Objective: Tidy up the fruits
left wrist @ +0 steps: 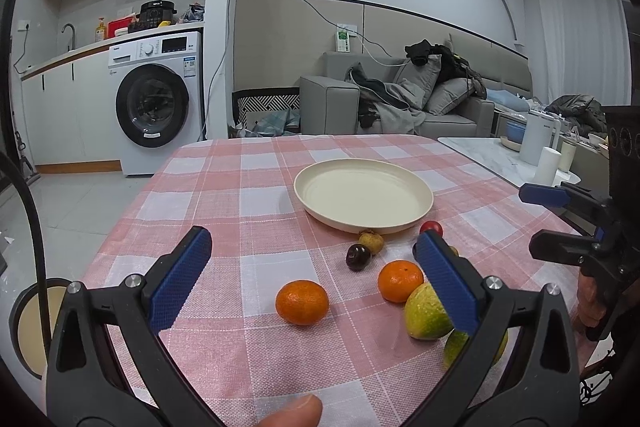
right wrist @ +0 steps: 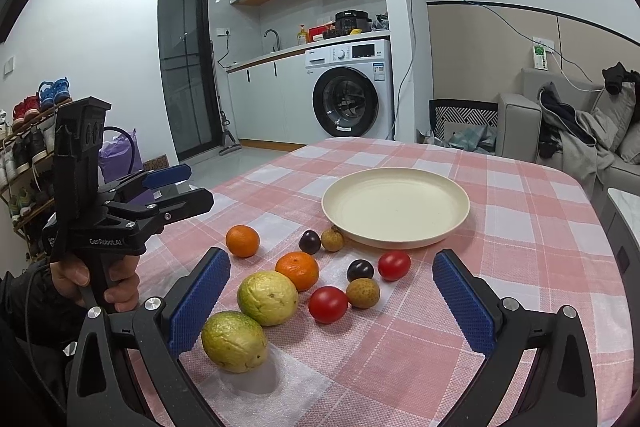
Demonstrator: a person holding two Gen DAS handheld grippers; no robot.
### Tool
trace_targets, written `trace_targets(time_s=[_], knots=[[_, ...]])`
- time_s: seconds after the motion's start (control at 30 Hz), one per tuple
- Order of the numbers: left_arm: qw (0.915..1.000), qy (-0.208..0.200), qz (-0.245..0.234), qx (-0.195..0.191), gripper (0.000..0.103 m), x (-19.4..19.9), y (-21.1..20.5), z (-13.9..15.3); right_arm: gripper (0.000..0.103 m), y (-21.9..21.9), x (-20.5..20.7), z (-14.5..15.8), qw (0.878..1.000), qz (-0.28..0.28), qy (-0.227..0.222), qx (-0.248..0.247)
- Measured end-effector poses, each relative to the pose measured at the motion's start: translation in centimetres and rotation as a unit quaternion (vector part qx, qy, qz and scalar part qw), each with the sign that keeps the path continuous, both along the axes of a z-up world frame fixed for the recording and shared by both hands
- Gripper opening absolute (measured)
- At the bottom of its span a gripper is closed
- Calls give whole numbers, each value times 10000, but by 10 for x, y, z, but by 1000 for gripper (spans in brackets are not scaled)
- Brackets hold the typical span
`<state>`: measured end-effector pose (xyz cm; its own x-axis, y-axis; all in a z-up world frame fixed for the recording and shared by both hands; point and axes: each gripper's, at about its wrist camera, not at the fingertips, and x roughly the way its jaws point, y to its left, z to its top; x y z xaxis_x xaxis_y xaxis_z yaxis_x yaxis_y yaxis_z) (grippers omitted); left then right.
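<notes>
A cream plate sits empty on the pink checked tablecloth. In front of it lie two oranges, two yellow-green guavas, two red tomatoes, two dark plums and two brown longans. My left gripper is open, low over the cloth, with an orange between its fingers' lines. My right gripper is open and empty above the fruit cluster. The left gripper also shows in the right wrist view, and the right gripper in the left wrist view.
The table has rounded far corners. A washing machine and kitchen counter stand behind, a grey sofa to the right. A marble side table holds a white kettle and cups. A shoe rack stands at left.
</notes>
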<state>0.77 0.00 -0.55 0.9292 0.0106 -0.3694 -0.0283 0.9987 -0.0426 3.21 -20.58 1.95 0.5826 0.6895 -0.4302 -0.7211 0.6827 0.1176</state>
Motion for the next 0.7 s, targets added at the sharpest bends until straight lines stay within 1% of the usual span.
trace_targets(time_s=[0.7], knots=[[10000, -1, -3, 4, 102, 0, 0, 0, 103, -1, 0, 0, 10000, -40, 17, -17]])
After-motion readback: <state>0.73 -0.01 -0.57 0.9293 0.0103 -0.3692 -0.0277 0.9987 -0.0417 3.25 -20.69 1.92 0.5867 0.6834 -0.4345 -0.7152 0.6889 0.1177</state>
